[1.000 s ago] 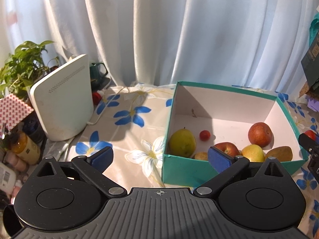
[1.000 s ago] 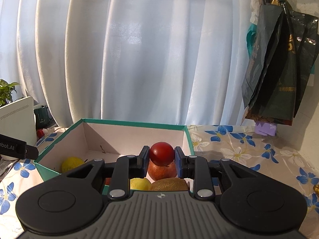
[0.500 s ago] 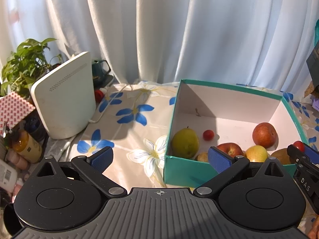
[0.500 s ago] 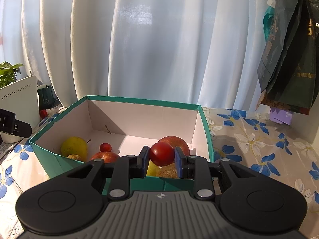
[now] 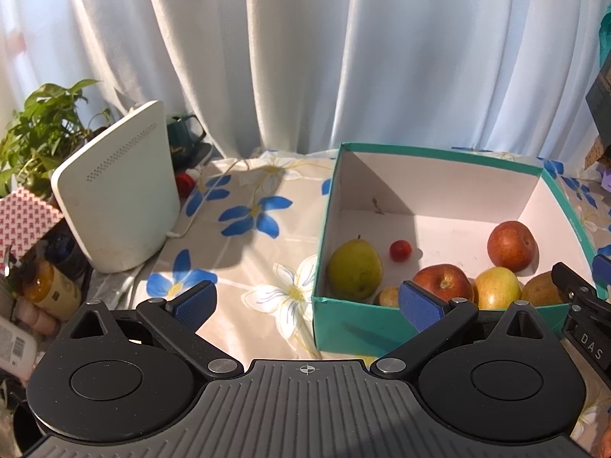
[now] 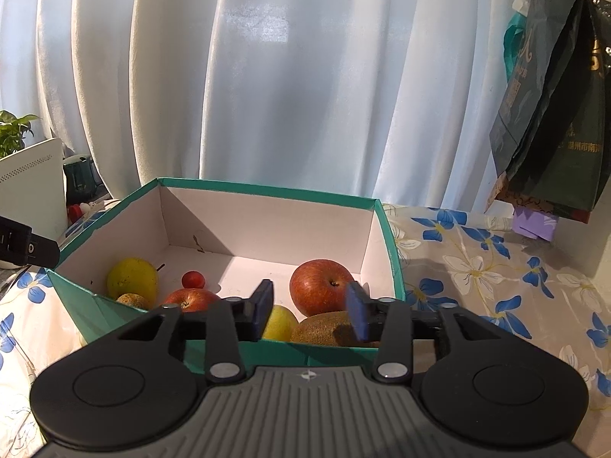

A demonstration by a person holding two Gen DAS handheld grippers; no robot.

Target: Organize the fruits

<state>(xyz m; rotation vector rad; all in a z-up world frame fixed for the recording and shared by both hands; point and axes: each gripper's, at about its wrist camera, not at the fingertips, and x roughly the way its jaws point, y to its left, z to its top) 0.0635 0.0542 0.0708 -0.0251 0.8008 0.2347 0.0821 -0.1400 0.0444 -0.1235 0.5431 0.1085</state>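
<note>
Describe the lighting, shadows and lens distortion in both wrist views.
Left wrist view: sunlight falls across the floral tablecloth, with a dark shadow wedge inside the teal box; the curtain bows from the fisheye. Right wrist view: the backlit curtain glows bright, the hanging dark bag is nearly silhouetted, and the opening right gripper has blurred pads with nothing between them.

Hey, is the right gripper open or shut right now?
Open and still opening: the right gripper shows a clear gap between its blue pads, with nothing clamped; the box's fruit lies beyond.
</note>
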